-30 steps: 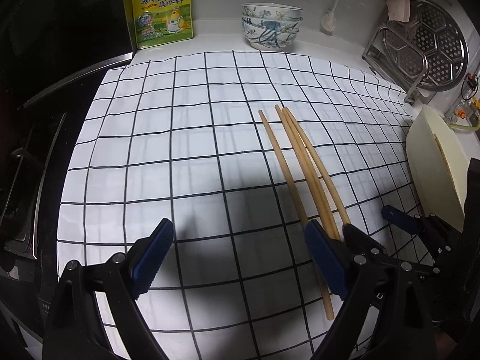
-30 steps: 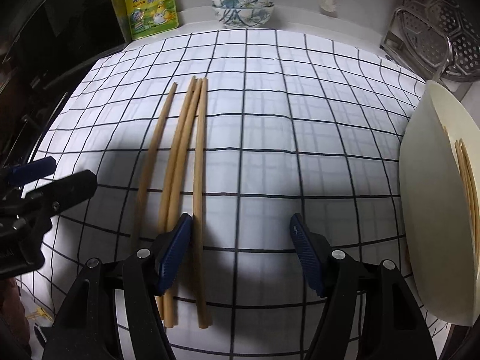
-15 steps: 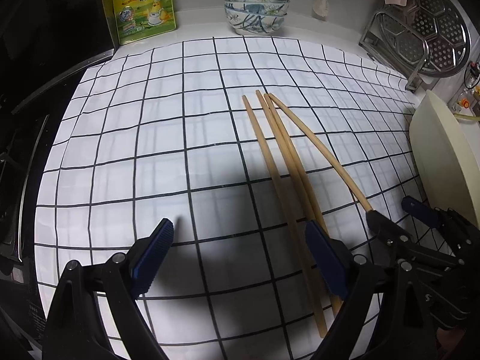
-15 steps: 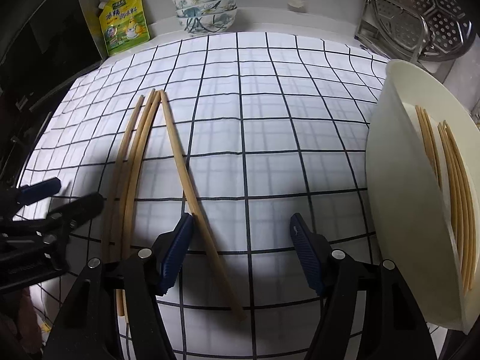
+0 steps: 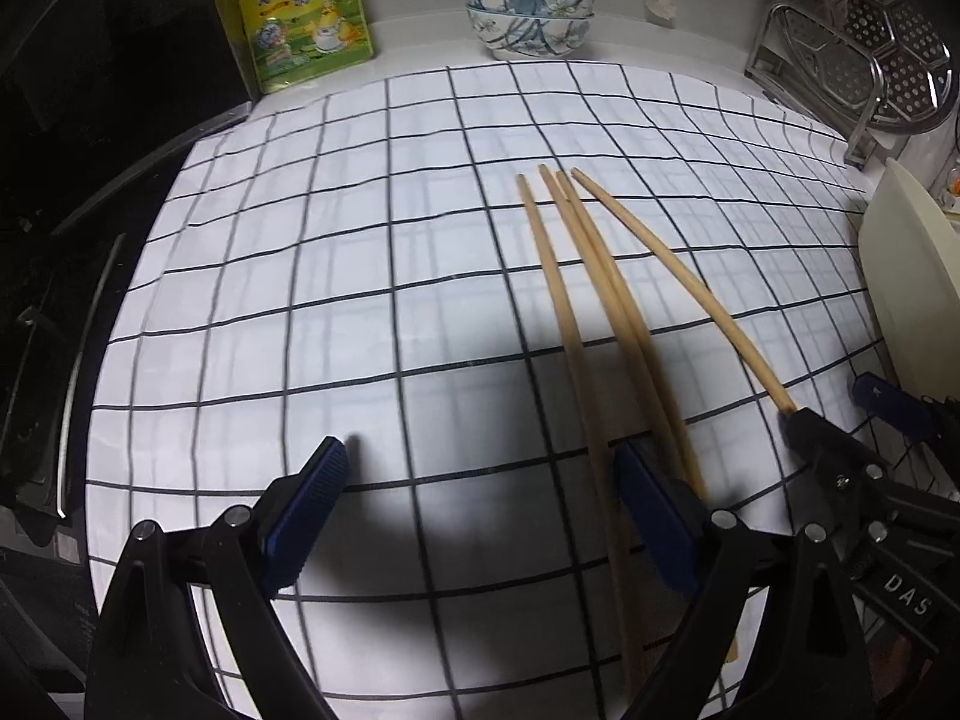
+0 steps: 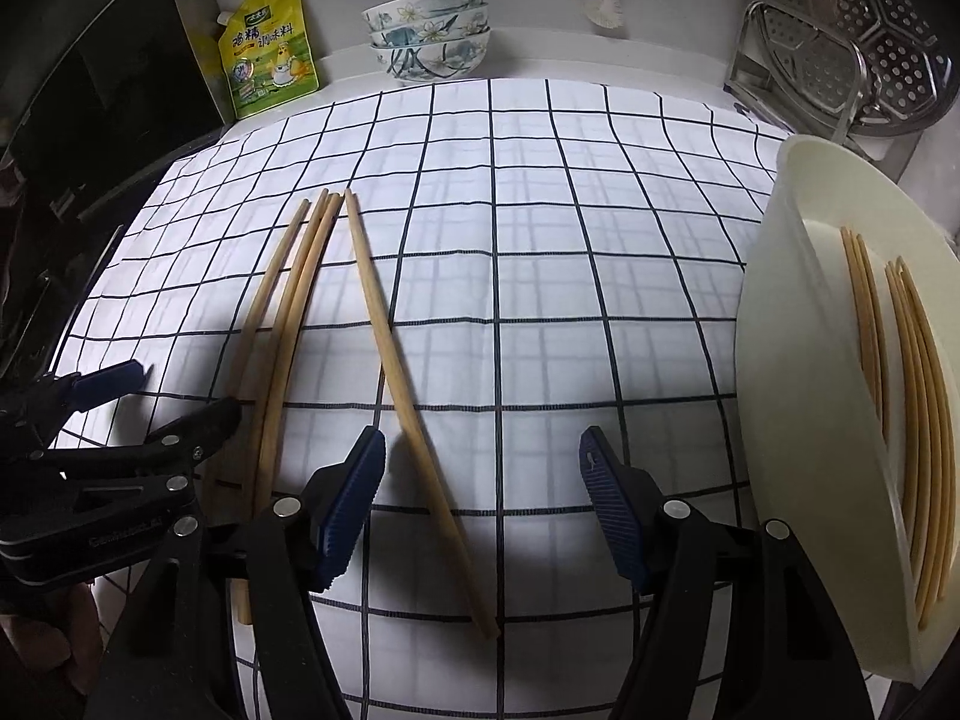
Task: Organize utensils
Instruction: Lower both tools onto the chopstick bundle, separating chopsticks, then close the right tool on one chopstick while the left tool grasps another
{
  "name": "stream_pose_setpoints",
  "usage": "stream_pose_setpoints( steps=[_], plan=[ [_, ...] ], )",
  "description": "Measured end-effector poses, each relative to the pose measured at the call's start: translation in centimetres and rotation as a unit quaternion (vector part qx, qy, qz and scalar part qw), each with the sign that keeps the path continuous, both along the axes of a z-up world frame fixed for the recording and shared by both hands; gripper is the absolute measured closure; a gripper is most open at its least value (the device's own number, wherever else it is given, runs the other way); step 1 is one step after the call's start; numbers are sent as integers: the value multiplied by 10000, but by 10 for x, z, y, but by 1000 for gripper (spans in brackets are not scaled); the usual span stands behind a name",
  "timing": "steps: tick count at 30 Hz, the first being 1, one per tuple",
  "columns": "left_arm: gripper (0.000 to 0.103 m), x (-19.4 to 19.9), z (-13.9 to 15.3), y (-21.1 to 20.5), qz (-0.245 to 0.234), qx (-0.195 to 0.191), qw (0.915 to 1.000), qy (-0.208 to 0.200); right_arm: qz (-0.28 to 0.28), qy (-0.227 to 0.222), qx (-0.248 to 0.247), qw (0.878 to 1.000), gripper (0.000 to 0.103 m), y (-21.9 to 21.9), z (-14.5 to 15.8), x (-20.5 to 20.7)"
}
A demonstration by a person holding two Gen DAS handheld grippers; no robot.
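Several wooden chopsticks lie on a white checked cloth [image 6: 540, 276]. Three of them lie close together [image 6: 288, 312], also in the left wrist view [image 5: 594, 276]. One chopstick [image 6: 396, 372] lies apart, angled right; it shows in the left wrist view [image 5: 678, 282]. My right gripper [image 6: 480, 480] is open, its jaws straddling that single chopstick's near half. My left gripper [image 5: 480, 492] is open and empty, its right finger [image 5: 654, 510] over the three chopsticks. A cream tray [image 6: 780, 360] at the right holds several chopsticks [image 6: 912, 372].
Stacked patterned bowls [image 6: 429, 36] and a yellow seasoning pouch [image 6: 267, 51] stand at the back wall. A metal steamer rack [image 6: 840, 48] leans at the back right. A dark stove [image 5: 72, 180] borders the cloth on the left.
One chopstick's near end has been swung right, away from the other three. My right gripper has shifted right so the tray's chopsticks show. Both grippers have stayed open.
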State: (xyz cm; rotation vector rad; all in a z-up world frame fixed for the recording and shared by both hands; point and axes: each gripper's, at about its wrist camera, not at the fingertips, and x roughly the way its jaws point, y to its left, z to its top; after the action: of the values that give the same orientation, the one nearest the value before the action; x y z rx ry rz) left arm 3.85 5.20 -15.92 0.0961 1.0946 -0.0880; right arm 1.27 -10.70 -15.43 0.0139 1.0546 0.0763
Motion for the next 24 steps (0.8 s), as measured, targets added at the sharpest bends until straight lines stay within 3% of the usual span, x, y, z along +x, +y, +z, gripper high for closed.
stream_pose_setpoints(
  steps=[6, 9, 14, 16, 17, 18, 19, 20, 24],
  plan=[
    [16, 4, 1, 2, 61, 13, 10000, -12, 176, 21, -74, 9998, 39, 7, -5, 9],
    [24, 9, 2, 3, 88, -52, 9999, -28, 255, -9, -180, 9995, 43, 11, -6, 14],
    [48, 14, 5, -4, -52, -147, 9999, -31, 369, -86, -259, 9989, 50, 15, -7, 22],
    [58, 15, 6, -7, -123, -183, 9998, -24, 482, -120, -269, 9984, 65, 20, -6, 24],
    [68, 14, 7, -8, -158, -204, 9997, -17, 536, -127, -266, 9981, 70, 22, -6, 24],
    [76, 15, 7, -10, -207, -214, 9996, -1, 595, -126, -269, 9978, 81, 25, -5, 25],
    [90, 15, 8, -11, -273, -248, 9993, 29, 646, -116, -280, 9975, 92, 28, -5, 26],
    [96, 16, 8, -11, -319, -298, 9990, 75, 660, -103, -284, 9974, 94, 29, -5, 26],
    [96, 16, 9, -6, -281, -520, 9981, 154, 603, -49, -135, 9981, 97, 27, -3, 28]
  ],
)
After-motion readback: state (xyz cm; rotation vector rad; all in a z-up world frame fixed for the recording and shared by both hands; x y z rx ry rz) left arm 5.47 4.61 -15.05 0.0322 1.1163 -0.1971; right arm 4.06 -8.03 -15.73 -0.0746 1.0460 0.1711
